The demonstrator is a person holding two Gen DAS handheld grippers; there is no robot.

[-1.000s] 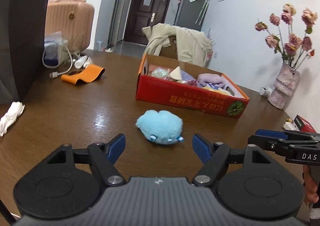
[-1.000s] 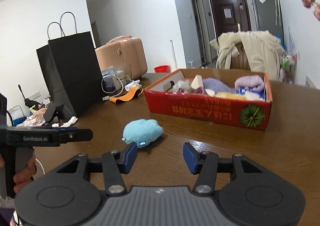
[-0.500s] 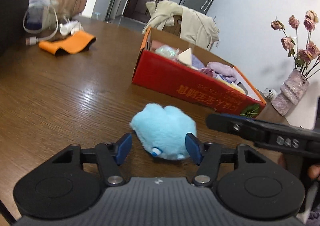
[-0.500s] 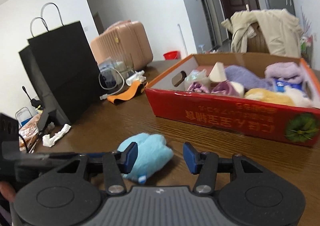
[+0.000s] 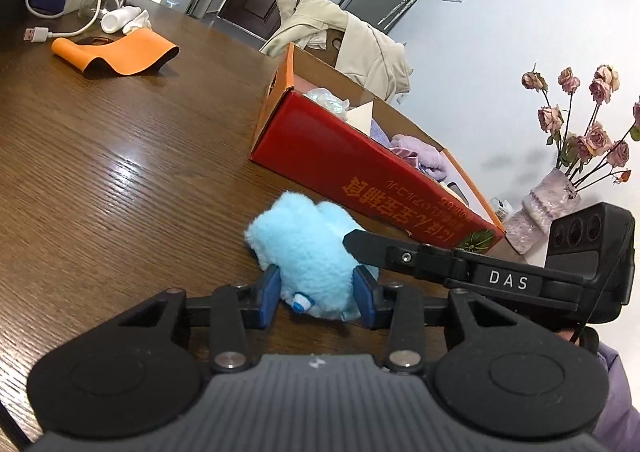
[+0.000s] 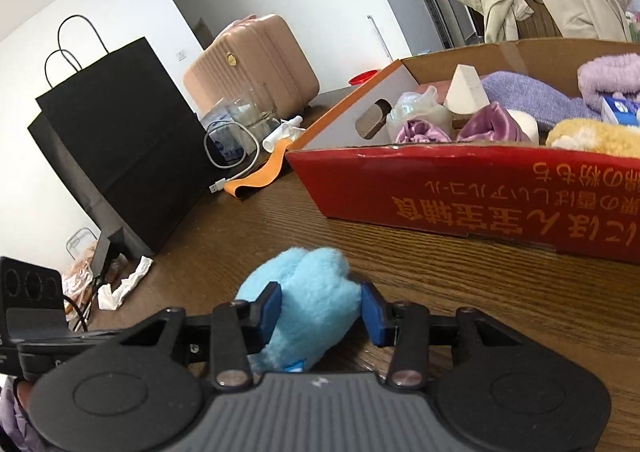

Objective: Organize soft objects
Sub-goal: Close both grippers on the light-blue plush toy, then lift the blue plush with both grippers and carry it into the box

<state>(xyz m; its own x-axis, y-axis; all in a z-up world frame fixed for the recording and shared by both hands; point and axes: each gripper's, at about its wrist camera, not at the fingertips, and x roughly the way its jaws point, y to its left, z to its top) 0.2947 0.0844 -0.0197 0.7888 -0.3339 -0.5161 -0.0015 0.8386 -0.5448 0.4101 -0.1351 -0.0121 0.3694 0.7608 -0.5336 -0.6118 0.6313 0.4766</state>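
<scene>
Both grippers are at one blue plush toy (image 5: 308,252), which lies on the wooden table (image 5: 120,180) just in front of the red cardboard box (image 5: 360,168), near it but apart. In the left wrist view the left gripper (image 5: 316,294) has its blue pads on either flank of the toy, the fur bulging slightly between them; its jaws are closing at a narrow setting and appear to press the fur already. The right gripper (image 6: 320,310) straddles the same toy from the other side, jaws also closing, with the plush filling the gap and touching both pads.

To do the step well, the person would best let both pairs of pads sink evenly into the fur before lifting, raise the two grippers together so the toy is not pulled apart or twisted, and carry it toward 1 o'clock in the right wrist view, clear of the box's near wall.

Counted: one blue plush, one box, two grippers. Inside the box, the right wrist view shows roughly eight soft items, among them a white wedge (image 6: 466,90), two shiny purple pieces and a yellow fluffy one (image 6: 592,136); the far end is cut off, so the count may run short. At 10 o'clock stand one black paper bag (image 6: 116,140) and one pink suitcase (image 6: 252,60).
</scene>
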